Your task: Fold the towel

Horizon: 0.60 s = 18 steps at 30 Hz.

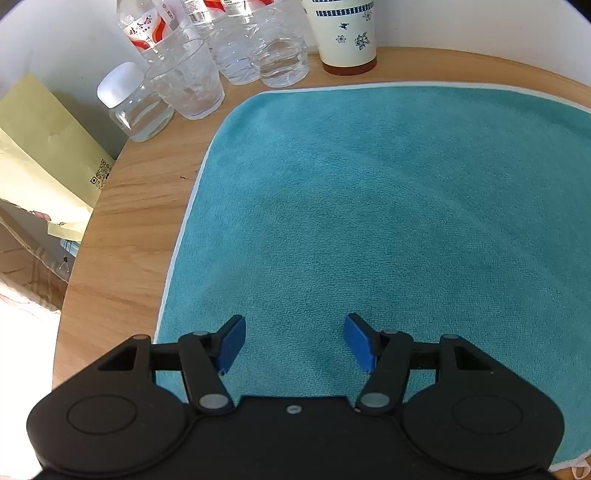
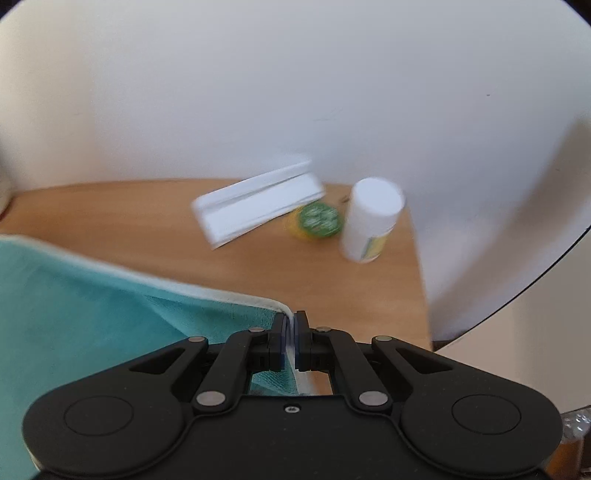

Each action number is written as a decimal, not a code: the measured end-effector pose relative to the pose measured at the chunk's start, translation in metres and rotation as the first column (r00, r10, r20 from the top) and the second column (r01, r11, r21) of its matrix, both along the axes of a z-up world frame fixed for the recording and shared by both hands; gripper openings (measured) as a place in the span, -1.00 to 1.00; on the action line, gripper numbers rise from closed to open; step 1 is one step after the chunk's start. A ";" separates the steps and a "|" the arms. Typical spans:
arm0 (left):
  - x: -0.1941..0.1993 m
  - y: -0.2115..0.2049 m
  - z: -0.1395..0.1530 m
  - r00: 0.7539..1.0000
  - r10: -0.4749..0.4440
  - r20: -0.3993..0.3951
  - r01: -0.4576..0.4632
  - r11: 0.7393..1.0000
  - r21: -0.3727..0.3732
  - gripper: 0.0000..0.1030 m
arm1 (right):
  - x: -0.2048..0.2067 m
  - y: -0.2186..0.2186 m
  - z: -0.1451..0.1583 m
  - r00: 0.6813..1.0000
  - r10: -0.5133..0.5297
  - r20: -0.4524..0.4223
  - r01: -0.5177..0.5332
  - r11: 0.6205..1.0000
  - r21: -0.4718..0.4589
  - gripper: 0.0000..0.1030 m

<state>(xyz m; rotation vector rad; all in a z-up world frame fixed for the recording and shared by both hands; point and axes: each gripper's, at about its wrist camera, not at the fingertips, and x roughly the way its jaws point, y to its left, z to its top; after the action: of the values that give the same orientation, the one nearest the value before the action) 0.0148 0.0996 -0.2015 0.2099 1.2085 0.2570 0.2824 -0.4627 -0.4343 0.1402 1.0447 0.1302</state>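
Note:
A teal towel with a pale hem lies spread flat on the wooden table. My left gripper hovers open over the towel's near left part, its blue pads apart with only cloth below them. In the right wrist view my right gripper is shut on a corner of the towel, with the white hem pinched between its pads. That corner is lifted off the table and the cloth slopes down to the left. This view is blurred.
Plastic water bottles, a clear cup, a small white-capped jar and a flowered paper cup stand along the far edge. A white box, a green-lidded tin and a white bottle sit near the wall at the right.

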 end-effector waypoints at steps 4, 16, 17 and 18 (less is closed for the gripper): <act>0.001 0.000 0.000 1.000 0.002 -0.009 -0.002 1.000 0.001 0.19 | 0.026 -0.002 -0.014 0.999 -0.043 -0.010 0.043 0.999 0.019 -0.94; 0.004 0.003 0.000 1.000 -0.005 -0.020 0.005 1.000 -0.003 0.24 | 0.044 -0.005 -0.007 0.999 0.005 0.038 -0.004 1.000 -0.020 -0.53; 0.004 0.003 0.001 1.000 -0.009 -0.021 0.009 1.000 -0.004 0.24 | 0.037 -0.009 -0.001 0.999 0.017 0.045 -0.017 1.000 -0.014 -0.53; 0.004 0.003 0.001 1.000 -0.011 -0.022 0.011 1.000 -0.007 0.24 | 0.032 -0.011 0.002 0.999 0.016 0.045 -0.016 1.000 -0.009 -0.50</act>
<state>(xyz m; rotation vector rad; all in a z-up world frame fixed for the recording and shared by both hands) 0.0188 0.1031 -0.2007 0.2141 1.2295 0.2417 0.3141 -0.4738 -0.4323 0.1203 1.0012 0.1427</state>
